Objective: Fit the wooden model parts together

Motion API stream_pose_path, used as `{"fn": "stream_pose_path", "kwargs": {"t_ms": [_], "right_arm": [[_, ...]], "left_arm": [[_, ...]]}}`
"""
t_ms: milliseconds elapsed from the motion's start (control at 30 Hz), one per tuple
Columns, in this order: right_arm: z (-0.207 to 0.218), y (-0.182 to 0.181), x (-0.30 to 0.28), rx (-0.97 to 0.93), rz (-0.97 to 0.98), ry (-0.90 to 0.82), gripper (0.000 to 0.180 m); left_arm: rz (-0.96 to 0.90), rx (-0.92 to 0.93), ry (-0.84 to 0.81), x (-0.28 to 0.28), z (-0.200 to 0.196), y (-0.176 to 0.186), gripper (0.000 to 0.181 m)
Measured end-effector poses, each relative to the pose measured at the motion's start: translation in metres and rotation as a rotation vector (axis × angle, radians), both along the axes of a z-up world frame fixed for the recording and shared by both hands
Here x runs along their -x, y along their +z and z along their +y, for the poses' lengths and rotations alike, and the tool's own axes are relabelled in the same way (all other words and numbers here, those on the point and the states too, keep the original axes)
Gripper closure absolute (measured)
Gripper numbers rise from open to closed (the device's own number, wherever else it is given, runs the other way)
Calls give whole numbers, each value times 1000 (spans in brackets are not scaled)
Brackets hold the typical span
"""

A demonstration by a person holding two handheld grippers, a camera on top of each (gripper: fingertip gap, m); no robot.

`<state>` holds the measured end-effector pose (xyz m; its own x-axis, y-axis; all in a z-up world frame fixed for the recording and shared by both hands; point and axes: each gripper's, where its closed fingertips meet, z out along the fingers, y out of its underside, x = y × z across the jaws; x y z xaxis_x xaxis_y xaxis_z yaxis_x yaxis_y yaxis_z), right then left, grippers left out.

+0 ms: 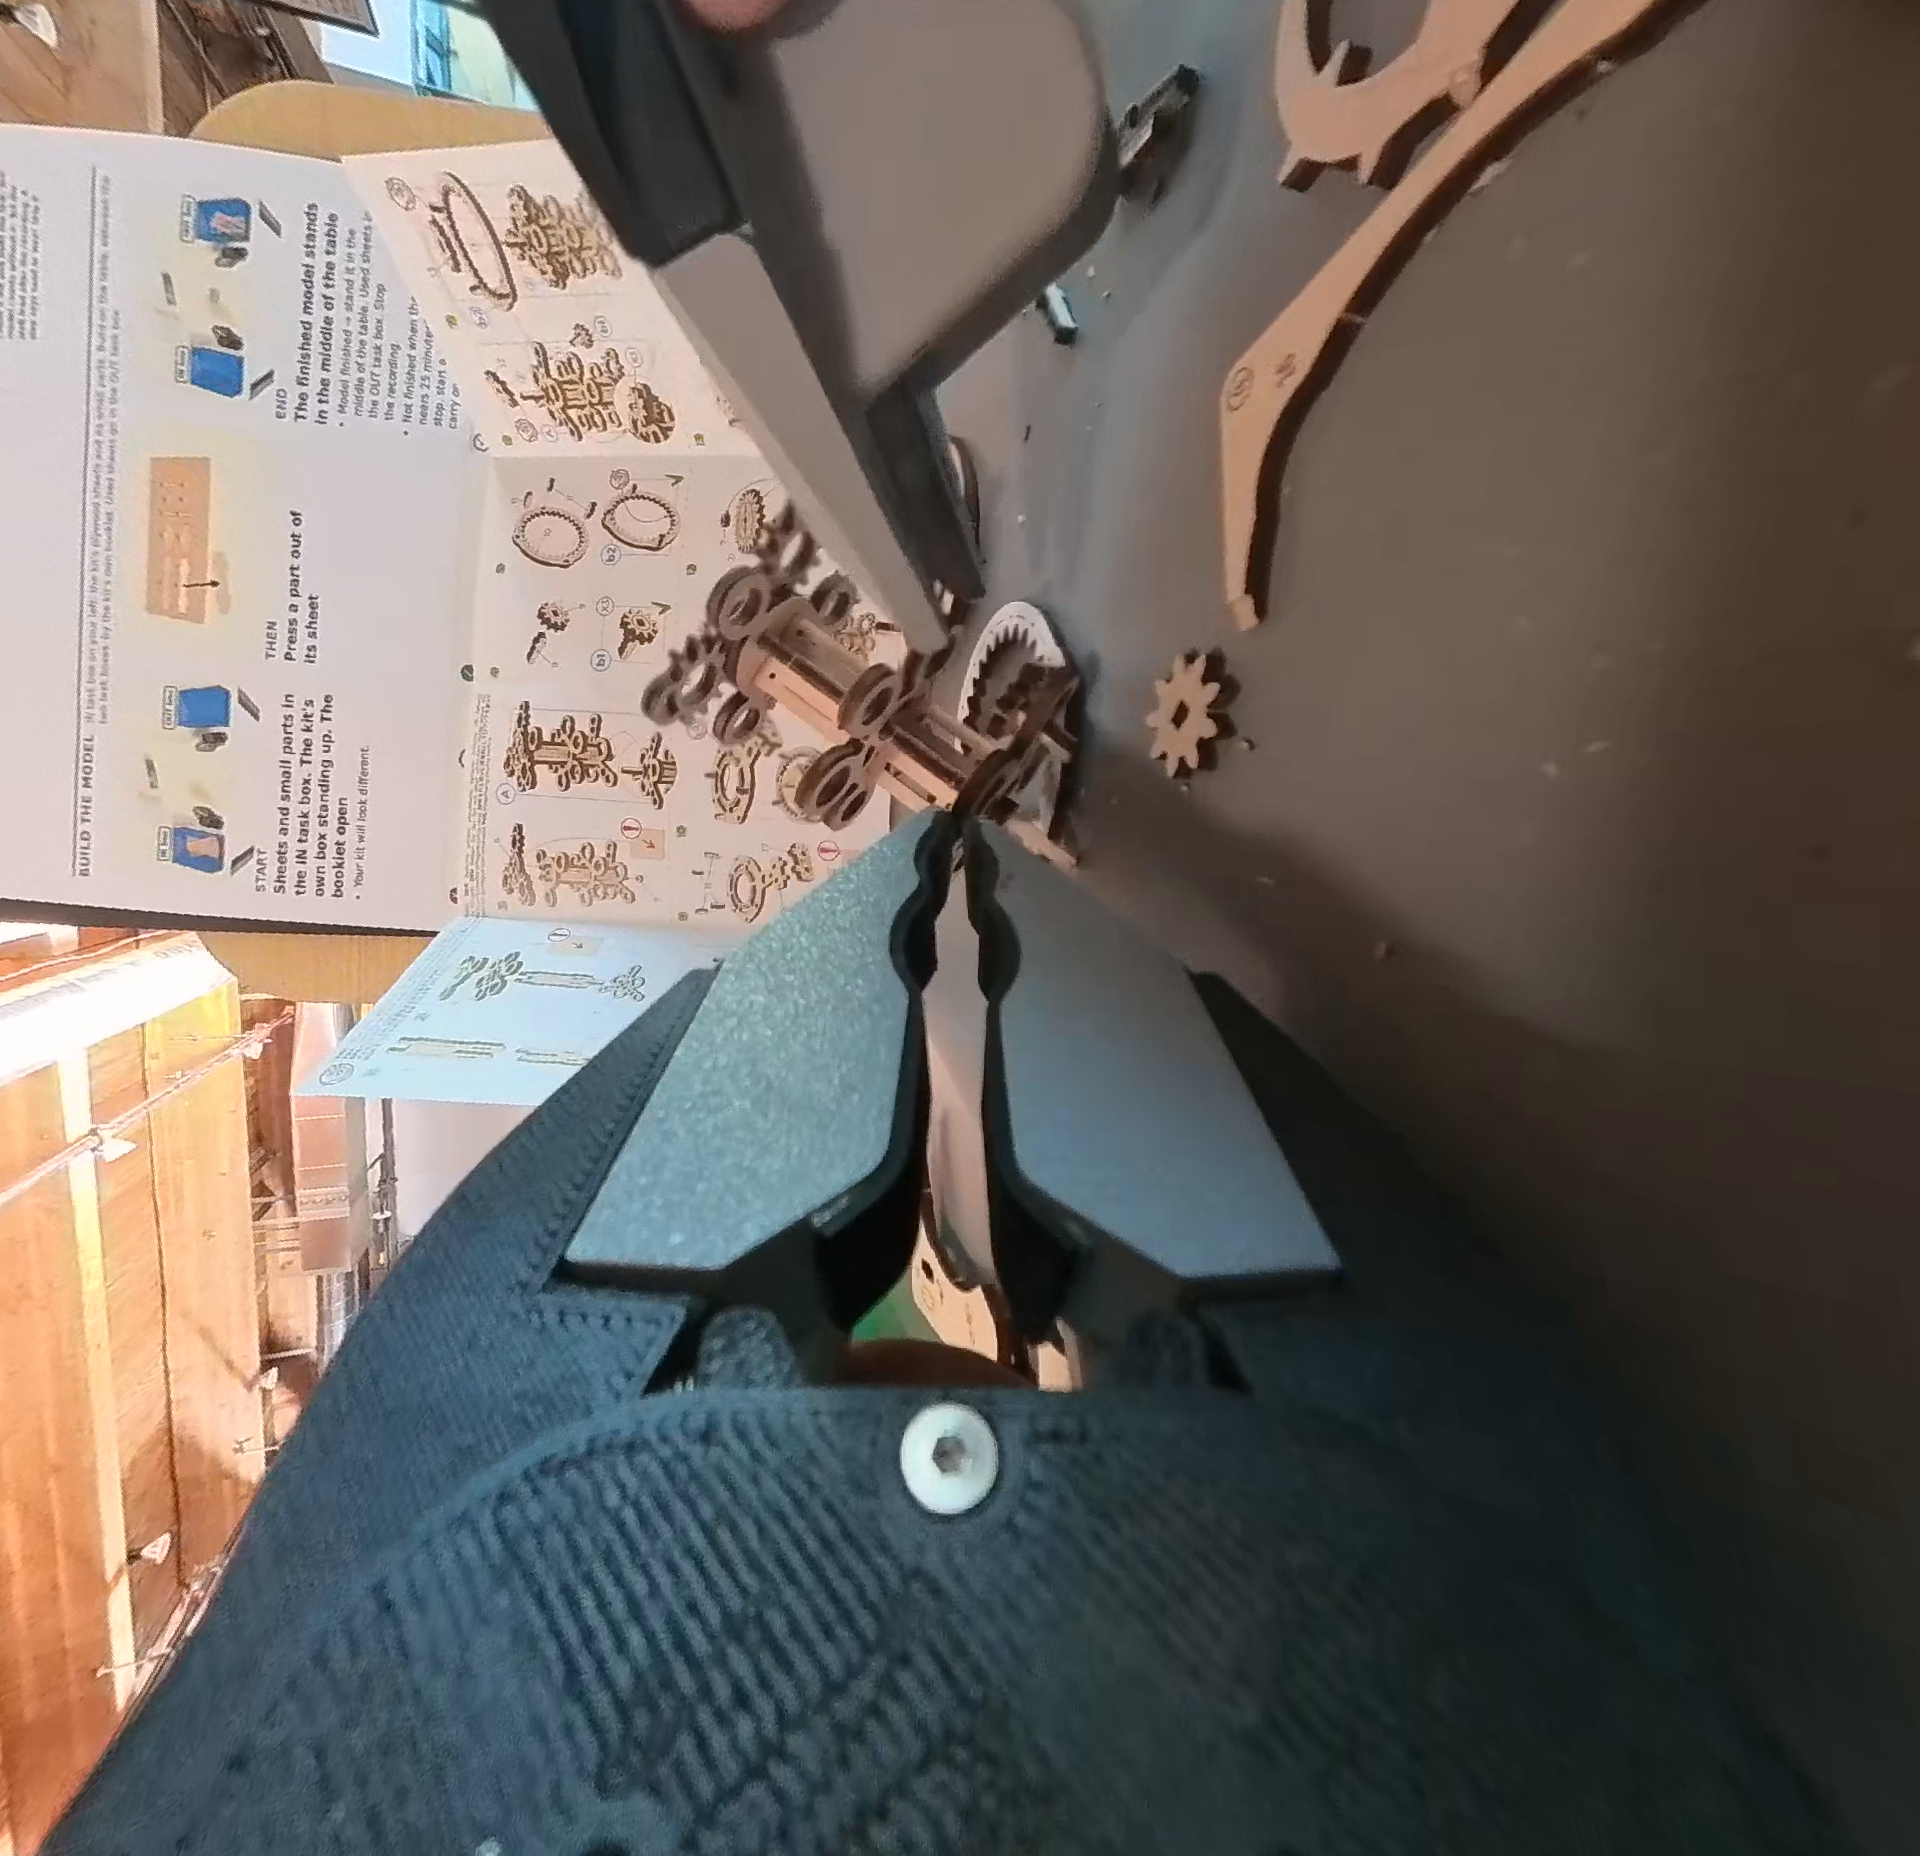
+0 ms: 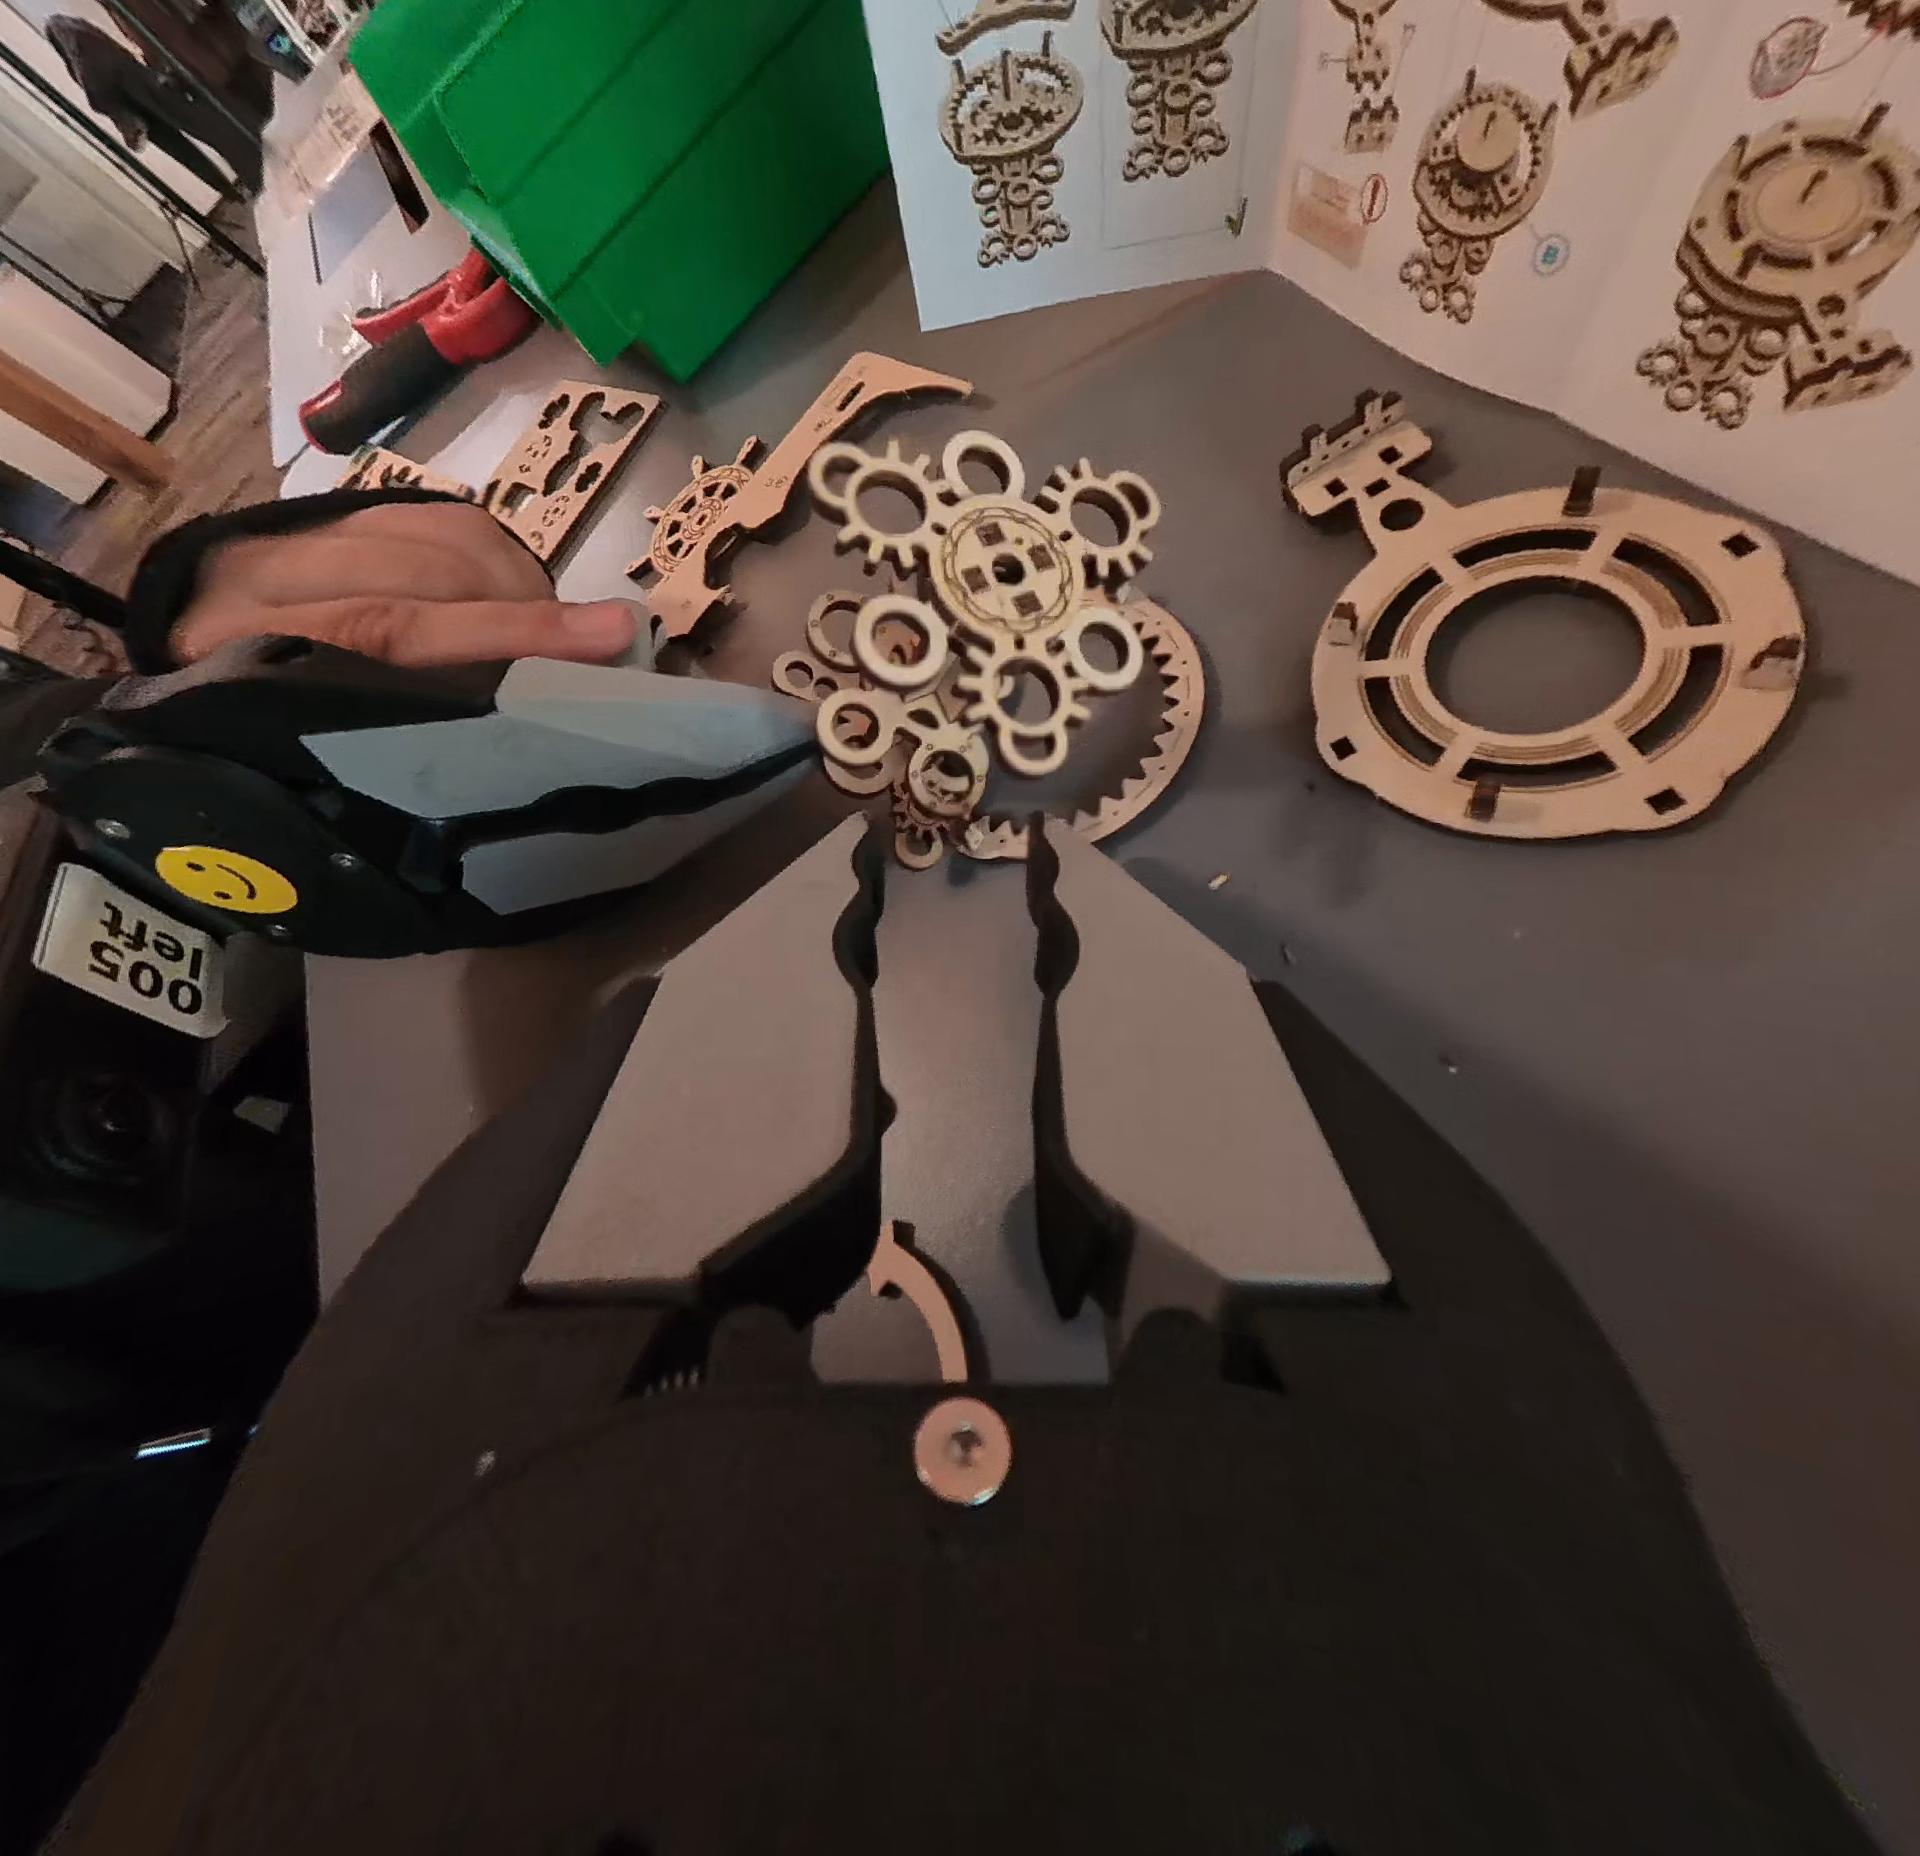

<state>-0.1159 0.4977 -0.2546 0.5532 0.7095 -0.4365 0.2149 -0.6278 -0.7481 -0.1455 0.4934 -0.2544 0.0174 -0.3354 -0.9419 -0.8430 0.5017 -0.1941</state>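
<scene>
L gripper (image 1: 954,832) is clenched, tips nearly meeting on the lower end of the wooden model (image 2: 987,643), a stack of ring-and-gear plates on a central column standing over a toothed ring gear (image 2: 1169,736) on the grey worktop (image 2: 1455,1027). R gripper (image 2: 951,850) is released w/ a clear gap between its fingers, tips just at the model's base, nothing held. A round slotted frame (image 2: 1548,663) lies well to the right. A loose small gear (image 1: 1190,710) lies near the model. Instruction sheets (image 2: 1070,113) stand behind, green bin (image 2: 623,144) at back left.
</scene>
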Motion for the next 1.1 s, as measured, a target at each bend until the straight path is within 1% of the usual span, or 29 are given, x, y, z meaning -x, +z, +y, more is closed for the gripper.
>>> {"fn": "stream_pose_path", "kwargs": {"t_ms": [167,233,433,500,567,733,867,1100], "right_arm": [[2,6,6,-13,45,26,151],[-2,10,10,9,89,51,146],[1,13,18,95,178,13,140],[3,9,19,94,150,1,142],[5,7,19,75,120,-11,150],[5,9,19,40,100,-9,150],[6,13,16,-6,70,-23,150],[5,20,13,-80,-5,-38,150]], "left_arm": [[-16,18,-5,1,0,0,181],[-11,12,-5,1,0,0,181],[1,4,-11,-1,-1,-1,181],[-2,9,-11,-1,-2,-1,181],[-3,10,-10,0,-1,-1,181],[-9,1,-14,-1,-3,0,181],[-15,-11,-18,-2,-3,1,169],[45,-117,-21,-5,-2,5,167]]}}
